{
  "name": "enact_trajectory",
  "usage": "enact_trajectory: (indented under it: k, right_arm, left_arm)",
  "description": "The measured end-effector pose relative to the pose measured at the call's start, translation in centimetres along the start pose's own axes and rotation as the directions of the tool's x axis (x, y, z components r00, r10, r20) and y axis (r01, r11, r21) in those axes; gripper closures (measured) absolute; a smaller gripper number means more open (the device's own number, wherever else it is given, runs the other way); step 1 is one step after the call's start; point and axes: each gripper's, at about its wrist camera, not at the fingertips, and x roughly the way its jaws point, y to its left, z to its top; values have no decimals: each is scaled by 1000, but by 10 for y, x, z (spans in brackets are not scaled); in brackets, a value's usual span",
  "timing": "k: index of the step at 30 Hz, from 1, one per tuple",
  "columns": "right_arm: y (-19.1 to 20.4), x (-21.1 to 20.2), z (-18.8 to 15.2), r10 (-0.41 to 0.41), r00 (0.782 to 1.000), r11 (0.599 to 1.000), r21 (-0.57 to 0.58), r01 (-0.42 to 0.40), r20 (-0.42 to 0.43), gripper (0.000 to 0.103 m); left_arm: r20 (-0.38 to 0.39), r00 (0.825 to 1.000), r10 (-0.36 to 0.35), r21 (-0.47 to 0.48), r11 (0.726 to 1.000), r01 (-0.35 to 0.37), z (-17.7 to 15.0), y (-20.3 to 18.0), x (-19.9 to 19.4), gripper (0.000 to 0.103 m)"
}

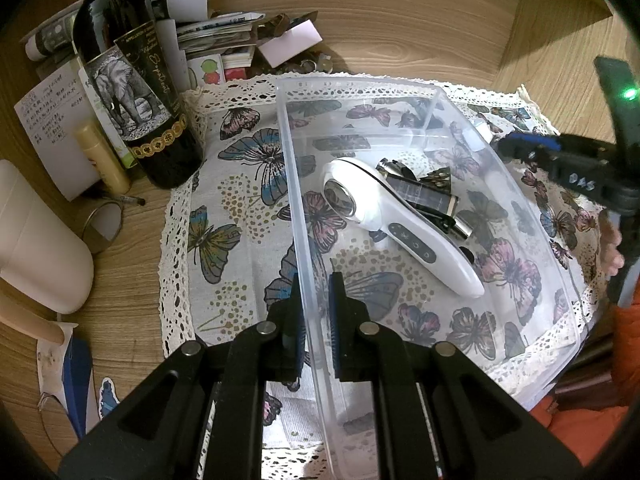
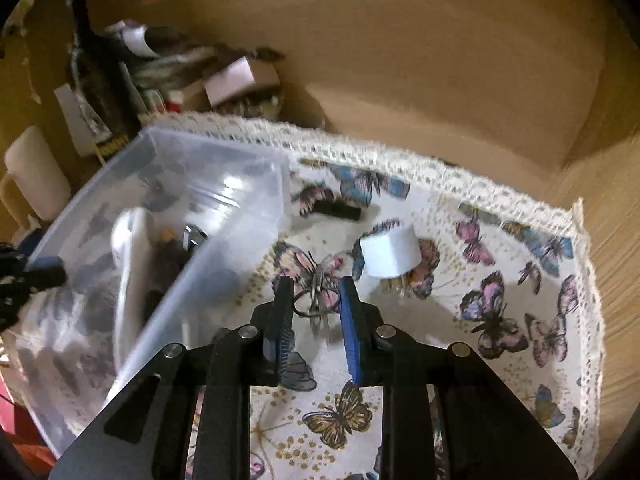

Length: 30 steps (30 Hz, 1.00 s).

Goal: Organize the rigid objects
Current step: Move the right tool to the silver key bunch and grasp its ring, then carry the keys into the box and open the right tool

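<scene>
So, closest in, the left tool (image 1: pixel 314 312) is clamped on the near wall of the clear plastic bin (image 1: pixel 420 92), one finger inside and one outside, basically pinning it down on the butterfly cloth (image 1: pixel 224 184). That wall is thin and probably flexes a bit, so I'd guess it's more of a steadying grip than one you could lift with.

Over on the right, the right tool (image 2: pixel 316 304) hangs open just above a small bunch of metal keys on a ring (image 2: pixel 318 300), which lies on the cloth right between the fingers. Keys are stiff but floppy as a bunch, flat and kinda slippery, so I'd pinch the ring or the thick part of the bunch, not a single blade.

A bit further out sit a white cylinder (image 2: pixel 390 254), looks light and easy to squeeze across its round side, and a small black stick-shaped thing (image 2: pixel 340 212) near the bin's corner.

Inside the bin there's already a white handheld device (image 1: pixel 400 224) lying on some dark bits I can't identify.

Way back on the desk (image 1: pixel 400 20): a wine bottle (image 1: pixel 132 80) and a pile of papers (image 1: pixel 216 28).
</scene>
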Motion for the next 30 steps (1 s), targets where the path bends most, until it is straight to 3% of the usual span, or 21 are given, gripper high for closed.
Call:
enact_trajectory:
  k: [15, 21, 30]
  right_arm:
    - [40, -60, 31, 96, 975, 993, -92, -79, 200, 83]
    - [63, -59, 34, 159, 969, 980, -148, -132, 190, 83]
    - [85, -28, 27, 212, 973, 965, -180, -193, 89, 82]
  left_arm:
    - [1, 1000, 0, 0, 1000, 0, 0, 0, 0, 95]
    - [1, 1000, -1, 0, 1000, 1, 0, 0, 0, 95]
    - [2, 1000, -2, -1, 1000, 2, 0, -1, 1, 95]
